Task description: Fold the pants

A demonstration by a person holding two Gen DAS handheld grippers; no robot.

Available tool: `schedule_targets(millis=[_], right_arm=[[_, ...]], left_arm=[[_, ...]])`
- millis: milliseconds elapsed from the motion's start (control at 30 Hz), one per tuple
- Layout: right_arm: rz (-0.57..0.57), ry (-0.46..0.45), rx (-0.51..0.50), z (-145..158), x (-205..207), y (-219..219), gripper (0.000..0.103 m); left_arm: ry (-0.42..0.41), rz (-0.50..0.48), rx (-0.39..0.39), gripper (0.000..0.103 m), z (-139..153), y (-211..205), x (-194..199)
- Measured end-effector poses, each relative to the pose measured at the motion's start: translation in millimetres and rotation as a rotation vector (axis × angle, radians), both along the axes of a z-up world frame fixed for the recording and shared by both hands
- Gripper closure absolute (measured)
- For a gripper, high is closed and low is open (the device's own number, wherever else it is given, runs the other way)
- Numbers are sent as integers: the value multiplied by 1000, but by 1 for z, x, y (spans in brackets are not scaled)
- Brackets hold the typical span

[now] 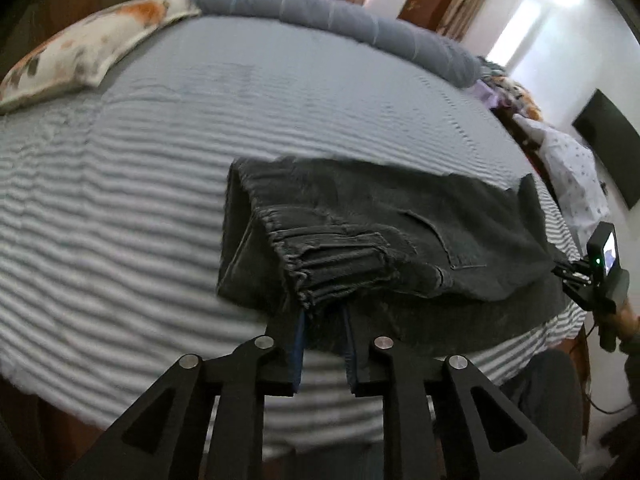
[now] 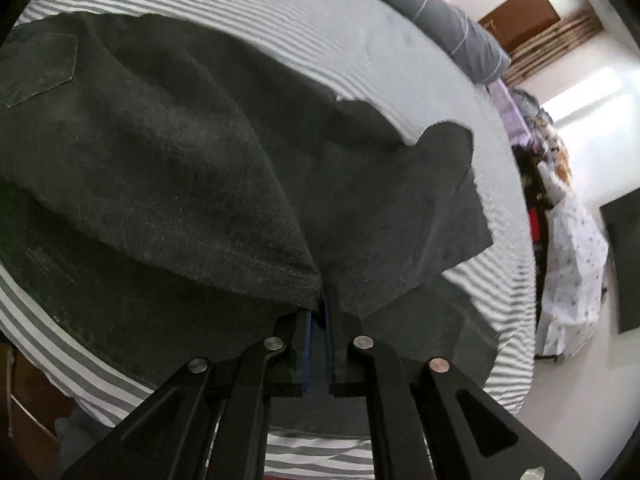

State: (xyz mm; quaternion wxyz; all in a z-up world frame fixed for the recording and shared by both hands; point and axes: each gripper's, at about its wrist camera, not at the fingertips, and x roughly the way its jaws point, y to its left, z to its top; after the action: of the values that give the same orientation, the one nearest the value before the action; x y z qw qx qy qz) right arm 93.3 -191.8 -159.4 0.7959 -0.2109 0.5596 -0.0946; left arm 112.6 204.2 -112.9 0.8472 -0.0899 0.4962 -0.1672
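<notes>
Striped ribbed bedsheet beneath folded, fuzzy dark denim pants.

One pair of dark grey denim pants. One grey-and-white striped bedsheet. One floral orange-and-white pillow. One long grey bolster. Two black two-finger grippers: left, right.

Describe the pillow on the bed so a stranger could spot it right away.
Start at the striped bed cover in the left wrist view and look to its far left corner. The pillow lies there, beside the grey rolled blanket. It alone is white with orange and brown blotches.
</notes>
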Motion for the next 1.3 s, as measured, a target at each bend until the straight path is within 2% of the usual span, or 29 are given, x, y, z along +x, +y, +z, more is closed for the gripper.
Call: schedule_targets(millis=[67, 167, 233, 333, 400, 433, 500, 533, 633, 867, 967, 1100, 1300], right_arm=[[-22, -15, 30, 0, -2, -3, 93], [-57, -12, 103, 5, -10, -8, 71], [-71, -26, 137, 11, -21, -9, 70], [-92, -44, 211, 20, -38, -14, 66], [-129, -52, 303, 27, -47, -23, 62], [-160, -60, 401, 30, -53, -31, 61], [-223, -74, 519, 32, -60, -47, 60], [-275, -86, 601, 31, -64, -58, 60], [-394, -136, 761, 26, -72, -83, 60], [-613, -239, 1026, -12, -69, -133, 59], [-649, -270, 1105, -22, -62, -142, 59], [-676, -308, 1152, -28, -50, -153, 71], [-715, -342, 1161, -33, -29, -176, 71]], left_arm=[[33, 21, -36, 80, 0, 5, -7], [85, 51, -160, 72, 1, 12, -17], [129, 66, -270, 62, 1, 14, -21], [169, 90, -445, 54, -3, 9, -20], [197, 129, -535, 49, -7, 5, -15], [210, 159, -575, 48, -11, 3, -11], [221, 216, -621, 47, -16, 1, -3], [219, 238, -634, 47, -18, 0, 0], [209, 279, -646, 46, -18, -5, 8], [204, 350, -703, 46, -21, -6, 16], [204, 367, -708, 46, -23, -2, 15], [197, 382, -697, 46, -25, -2, 11], [190, 426, -698, 44, -30, 5, 12]])
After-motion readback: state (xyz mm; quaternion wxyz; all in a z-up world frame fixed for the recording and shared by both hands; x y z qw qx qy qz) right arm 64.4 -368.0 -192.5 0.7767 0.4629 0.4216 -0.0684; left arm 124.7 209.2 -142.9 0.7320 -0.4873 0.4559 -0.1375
